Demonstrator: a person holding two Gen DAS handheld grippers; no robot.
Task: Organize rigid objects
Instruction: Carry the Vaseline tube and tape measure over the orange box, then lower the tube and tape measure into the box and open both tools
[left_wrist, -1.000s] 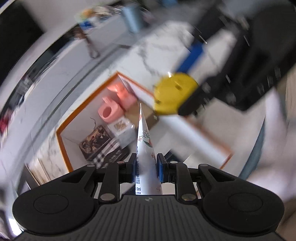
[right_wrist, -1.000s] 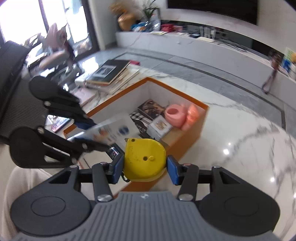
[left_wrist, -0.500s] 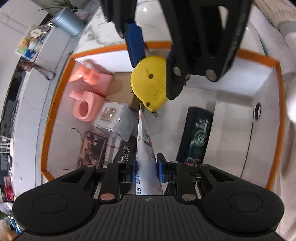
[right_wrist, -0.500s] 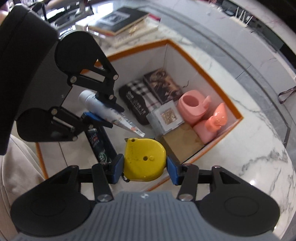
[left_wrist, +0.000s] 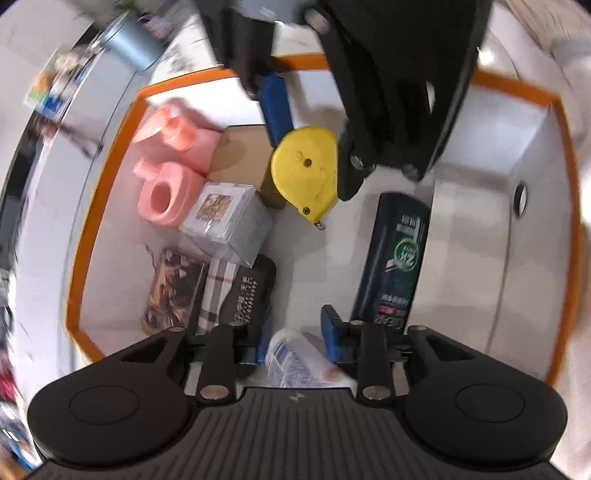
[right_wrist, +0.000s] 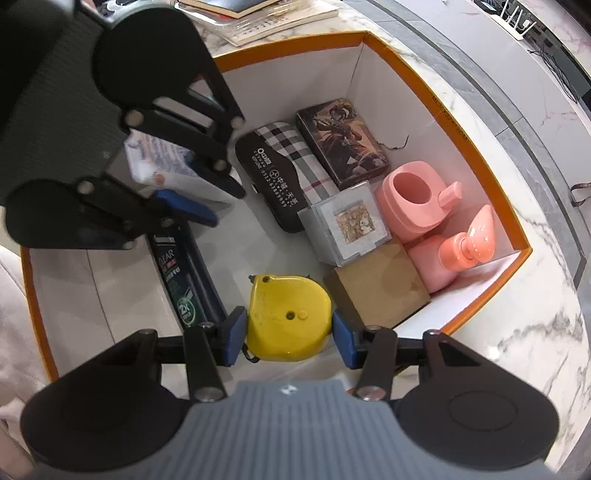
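An orange-rimmed white box holds the sorted items. My right gripper is shut on a yellow tape measure and holds it low in the box beside a brown carton. In the left wrist view the tape measure hangs under the right gripper's fingers. My left gripper is opening. A white tube with blue print lies loose between its blue pads, which no longer press on it. The right wrist view shows the tube behind the left gripper.
In the box lie a dark shampoo bottle, a checked black case, a dark picture box, a clear cube, a pink cup and a pink pump bottle. Books and marble tabletop surround it.
Both grippers have come down into the box. The left jaws have spread and the tube, pinched upright before, has slipped lower between them. The tape measure stays gripped.
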